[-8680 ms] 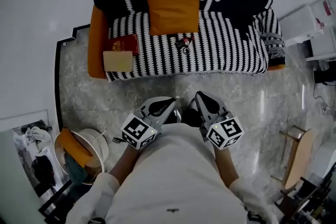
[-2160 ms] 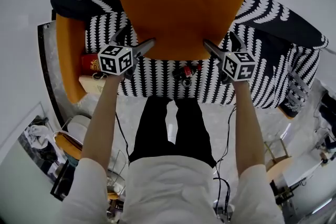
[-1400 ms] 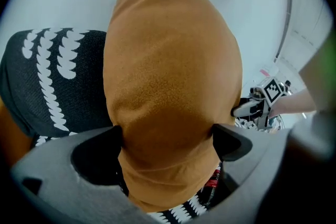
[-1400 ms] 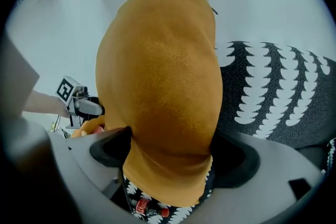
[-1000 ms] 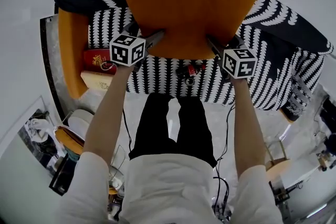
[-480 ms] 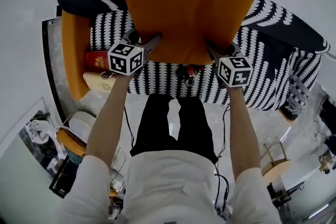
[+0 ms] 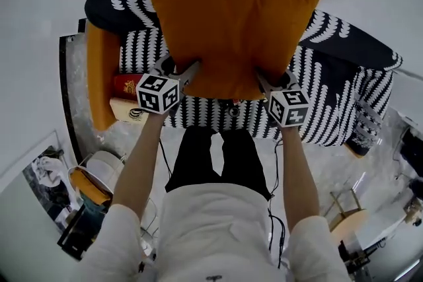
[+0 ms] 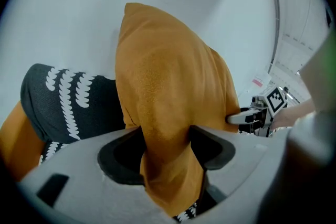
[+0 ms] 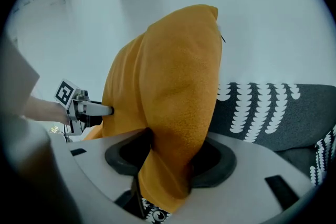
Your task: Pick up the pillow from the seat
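A big orange pillow [image 7: 228, 30] hangs upright, lifted clear of the sofa seat [image 7: 198, 109] and held by its lower corners. My left gripper [image 7: 188, 69] pinches the lower left corner, and its jaws are still closing with the fabric squeezed between them [image 8: 165, 144]. My right gripper [image 7: 264, 79] is shut on the lower right corner, the cloth bunched between its pads [image 9: 170, 157]. The left gripper view shows the pillow [image 8: 168, 92] edge-on with the right gripper [image 8: 257, 115] beyond it. In the right gripper view, the left gripper [image 9: 84, 109] shows past the pillow [image 9: 168, 81].
The sofa wears a black-and-white patterned throw [image 7: 330, 96] and has an orange arm [image 7: 100, 76]. A red book [image 7: 124, 84] and a beige box [image 7: 122, 109] lie at the seat's left end, small items [image 7: 231, 105] mid-seat. A white basket [image 7: 99, 172] stands on the floor at left.
Both grippers have closed tighter on the pillow's lower corners and moved slightly lower and closer together in the head view. The pillow has come along with them.
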A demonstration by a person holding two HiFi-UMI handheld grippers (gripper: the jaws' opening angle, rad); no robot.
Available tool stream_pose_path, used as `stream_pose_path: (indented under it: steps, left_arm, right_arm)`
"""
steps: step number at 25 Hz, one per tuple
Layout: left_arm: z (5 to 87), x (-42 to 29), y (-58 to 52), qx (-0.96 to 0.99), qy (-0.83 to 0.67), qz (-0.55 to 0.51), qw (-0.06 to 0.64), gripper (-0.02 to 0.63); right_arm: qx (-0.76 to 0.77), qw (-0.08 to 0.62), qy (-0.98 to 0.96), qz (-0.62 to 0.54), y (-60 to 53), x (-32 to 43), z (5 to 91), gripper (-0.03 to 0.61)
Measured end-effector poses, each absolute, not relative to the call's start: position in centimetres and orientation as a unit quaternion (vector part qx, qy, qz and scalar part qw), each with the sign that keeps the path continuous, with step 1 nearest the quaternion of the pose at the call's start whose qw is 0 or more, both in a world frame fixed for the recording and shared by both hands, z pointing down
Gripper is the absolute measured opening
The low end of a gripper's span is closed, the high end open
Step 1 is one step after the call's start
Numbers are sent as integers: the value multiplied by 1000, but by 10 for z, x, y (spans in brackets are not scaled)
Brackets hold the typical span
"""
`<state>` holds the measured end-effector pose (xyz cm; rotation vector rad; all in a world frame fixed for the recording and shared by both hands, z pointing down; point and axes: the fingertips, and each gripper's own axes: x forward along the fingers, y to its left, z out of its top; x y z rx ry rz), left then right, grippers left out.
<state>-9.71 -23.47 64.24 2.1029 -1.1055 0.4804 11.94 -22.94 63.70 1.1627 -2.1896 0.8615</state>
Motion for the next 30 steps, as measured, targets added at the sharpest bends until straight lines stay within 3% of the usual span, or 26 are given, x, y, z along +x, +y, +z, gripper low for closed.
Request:
stream_pose_path:
  steps: [14,30]
  left_arm:
    - [531,-68,-160,822,-442,163,321,270]
    - [476,-74,-50,818,-468,125,309,245]
  right_arm:
    - [424,206,-833,291,-157,148,537,232]
    - [412,183,-847,283,-54,143,485,229]
